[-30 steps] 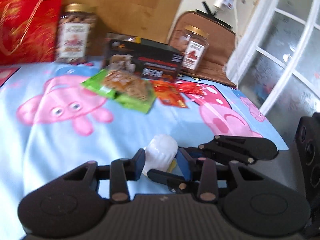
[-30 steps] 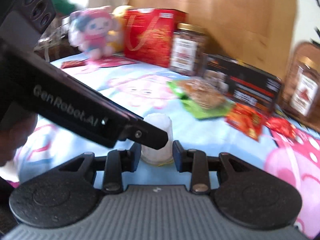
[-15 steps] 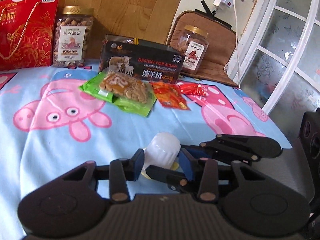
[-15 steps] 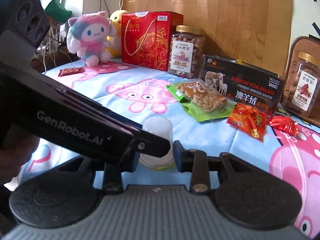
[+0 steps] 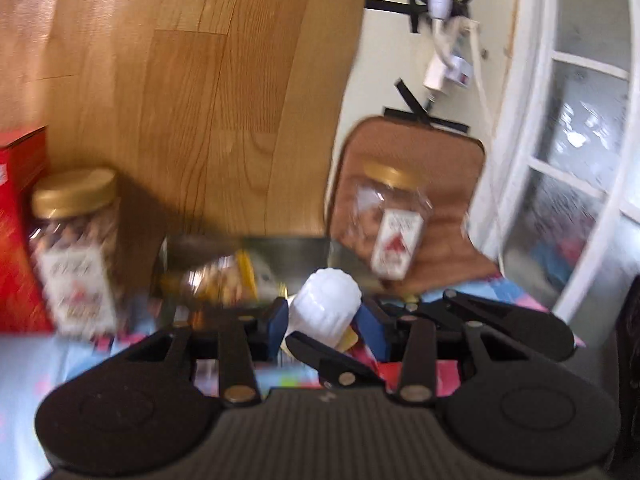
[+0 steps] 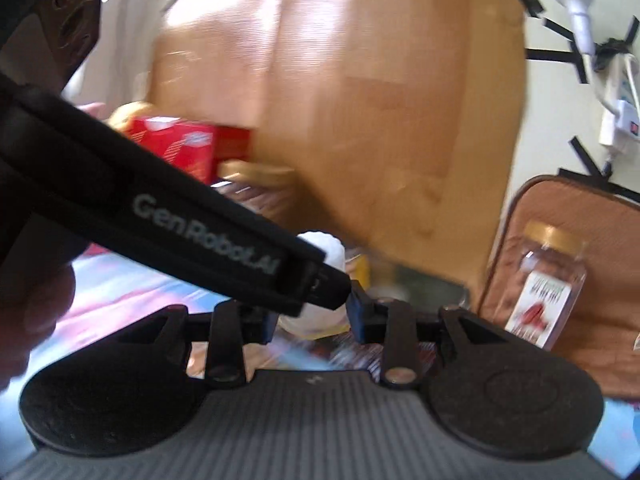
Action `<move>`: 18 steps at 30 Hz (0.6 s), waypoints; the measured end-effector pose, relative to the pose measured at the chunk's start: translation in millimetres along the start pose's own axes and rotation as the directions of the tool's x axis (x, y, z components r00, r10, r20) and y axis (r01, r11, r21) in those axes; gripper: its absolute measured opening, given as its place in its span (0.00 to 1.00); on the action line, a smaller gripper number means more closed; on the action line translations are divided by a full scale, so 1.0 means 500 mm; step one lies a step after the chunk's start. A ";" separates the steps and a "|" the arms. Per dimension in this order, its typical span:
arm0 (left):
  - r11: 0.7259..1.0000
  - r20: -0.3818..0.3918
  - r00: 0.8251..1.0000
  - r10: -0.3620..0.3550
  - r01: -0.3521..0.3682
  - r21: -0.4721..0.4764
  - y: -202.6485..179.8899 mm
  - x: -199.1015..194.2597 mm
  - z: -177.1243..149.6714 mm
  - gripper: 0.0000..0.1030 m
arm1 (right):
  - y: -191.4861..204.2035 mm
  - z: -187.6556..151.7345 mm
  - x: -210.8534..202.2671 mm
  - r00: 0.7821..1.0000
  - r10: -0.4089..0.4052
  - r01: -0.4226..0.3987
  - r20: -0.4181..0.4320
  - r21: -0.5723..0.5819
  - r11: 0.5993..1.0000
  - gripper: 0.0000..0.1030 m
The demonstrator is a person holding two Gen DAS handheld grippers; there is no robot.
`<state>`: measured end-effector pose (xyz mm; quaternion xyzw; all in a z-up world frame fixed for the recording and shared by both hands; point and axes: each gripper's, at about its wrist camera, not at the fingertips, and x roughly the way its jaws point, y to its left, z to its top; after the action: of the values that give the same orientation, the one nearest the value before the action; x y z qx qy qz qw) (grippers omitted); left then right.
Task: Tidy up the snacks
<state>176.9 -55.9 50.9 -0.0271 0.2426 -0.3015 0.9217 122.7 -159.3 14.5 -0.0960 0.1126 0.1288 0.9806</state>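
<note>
White ribbed cup (image 5: 326,312): clamped, apparently, between left gripper (image 5: 325,326) and right gripper (image 6: 314,318) pads together (frames blurred). Risk: uneven pull between hands tips or drops it.

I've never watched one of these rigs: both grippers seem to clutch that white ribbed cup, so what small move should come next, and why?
Probably carry the white ribbed cup on toward the jars and box at the back. Both the left gripper and the right gripper pinch it, and it appears to be clear of the cloth, so setting it down by the gold-lidded jar seems likeliest.
</note>
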 end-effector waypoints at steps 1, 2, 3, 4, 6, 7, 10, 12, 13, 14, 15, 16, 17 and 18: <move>1.000 0.000 1.000 -0.001 0.001 -0.011 0.006 0.027 0.015 0.38 | -0.016 0.004 0.024 1.000 -0.015 0.015 -0.003 0.011 1.000 0.37; 1.000 -0.001 1.000 -0.005 0.004 -0.022 0.013 0.051 0.026 0.38 | -0.030 0.005 0.044 0.999 -0.031 0.031 -0.006 0.020 0.999 0.37; 0.999 -0.003 1.000 -0.009 0.009 -0.036 0.019 0.075 0.037 0.38 | -0.042 0.006 0.059 0.999 -0.048 0.048 -0.008 0.023 0.999 0.37; 0.999 -0.006 1.000 -0.013 0.012 -0.048 0.025 0.095 0.044 0.37 | -0.054 0.006 0.078 0.998 -0.063 0.063 -0.013 0.022 0.998 0.37; 0.998 -0.019 1.000 -0.001 0.000 -0.070 0.033 0.132 0.054 0.39 | -0.073 0.002 0.110 0.995 -0.088 0.089 -0.038 0.021 0.996 0.38; 0.997 -0.031 0.999 0.016 -0.018 -0.078 0.035 0.147 0.055 0.41 | -0.083 -0.003 0.116 0.994 -0.103 0.104 -0.041 0.023 0.994 0.38; 0.994 -0.062 0.997 0.036 -0.042 -0.105 0.045 0.162 0.050 0.42 | -0.105 -0.010 0.101 0.993 -0.113 0.115 -0.037 0.048 0.992 0.48; 0.992 -0.051 0.999 0.005 -0.012 -0.127 0.052 0.141 0.039 0.49 | -0.120 -0.017 0.066 0.994 -0.107 0.108 -0.028 0.056 0.993 0.48; 0.992 -0.036 0.999 -0.003 -0.001 -0.130 0.051 0.121 0.033 0.48 | -0.128 -0.021 0.044 0.994 -0.109 0.110 -0.028 0.064 0.992 0.48; 0.992 -0.022 1.000 -0.010 0.007 -0.129 0.052 0.101 0.029 0.48 | -0.141 -0.028 0.018 0.992 -0.126 0.127 -0.023 0.080 0.989 0.48; 0.991 -0.007 1.000 -0.027 0.026 -0.131 0.050 0.076 0.021 0.48 | -0.154 -0.037 -0.008 0.989 -0.143 0.145 -0.020 0.107 0.984 0.48; 0.989 0.003 0.999 -0.046 0.046 -0.139 0.048 0.054 0.011 0.48 | -0.174 -0.048 -0.035 0.988 -0.153 0.156 -0.031 0.149 0.976 0.48; 0.988 0.005 0.998 -0.057 0.058 -0.145 0.045 0.037 0.002 0.48 | -0.196 -0.061 -0.059 0.986 -0.157 0.164 -0.051 0.202 0.965 0.48; 0.988 -0.002 0.998 -0.055 0.054 -0.144 0.040 0.022 -0.010 0.48 | -0.218 -0.076 -0.080 0.983 -0.166 0.179 -0.073 0.259 0.949 0.47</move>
<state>193.2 -45.4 37.8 -0.0993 0.2655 -0.3084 0.9080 107.6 -280.3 5.5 0.0230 0.1445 0.0240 0.9890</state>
